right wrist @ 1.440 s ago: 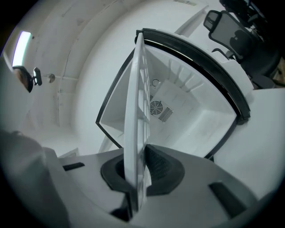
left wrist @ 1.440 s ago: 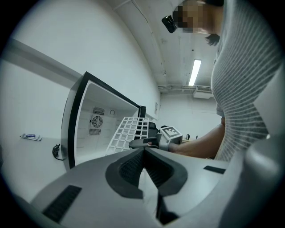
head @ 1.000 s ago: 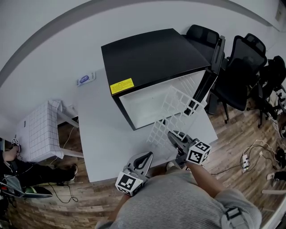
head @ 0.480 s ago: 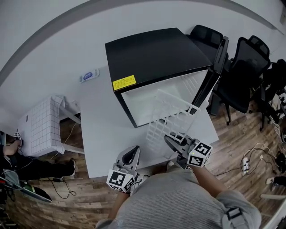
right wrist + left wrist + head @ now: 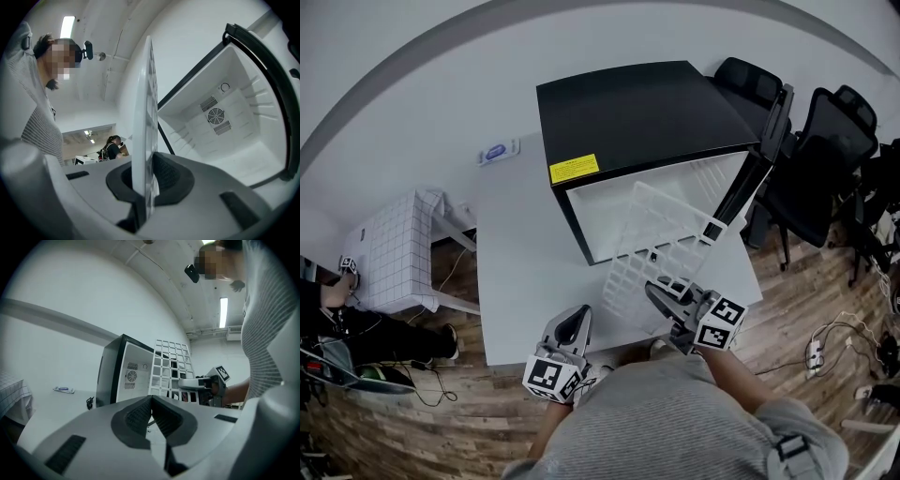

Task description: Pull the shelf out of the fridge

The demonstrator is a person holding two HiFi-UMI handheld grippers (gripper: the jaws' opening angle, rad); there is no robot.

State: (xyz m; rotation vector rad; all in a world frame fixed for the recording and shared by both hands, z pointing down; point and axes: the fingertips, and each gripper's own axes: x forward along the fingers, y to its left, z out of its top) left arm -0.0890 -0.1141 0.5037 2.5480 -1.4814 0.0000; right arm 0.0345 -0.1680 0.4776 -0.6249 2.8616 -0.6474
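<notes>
The black mini fridge (image 5: 642, 112) stands on the white table (image 5: 525, 272) with its door (image 5: 755, 173) swung open to the right. A white lattice shelf (image 5: 649, 251) is out of the cavity (image 5: 609, 220) and tilted up in front of it. My right gripper (image 5: 656, 291) is shut on the shelf's near edge. In the right gripper view the shelf (image 5: 146, 108) stands edge-on between the pads, with the fridge's white inside (image 5: 220, 122) behind it. My left gripper (image 5: 577, 315) is shut and holds nothing, left of the shelf. The left gripper view shows its closed jaws (image 5: 151, 414) and the shelf (image 5: 169, 366).
Black office chairs (image 5: 825, 141) stand right of the fridge door. A white gridded box (image 5: 389, 253) sits on the floor at left, beside a seated person's legs (image 5: 337, 328). A small blue-and-white item (image 5: 495, 151) lies on the table. Cables (image 5: 825, 352) trail on the floor.
The shelf has come further out of the fridge and tipped up steeper as my right gripper rose. My left gripper has shifted left, away from the shelf.
</notes>
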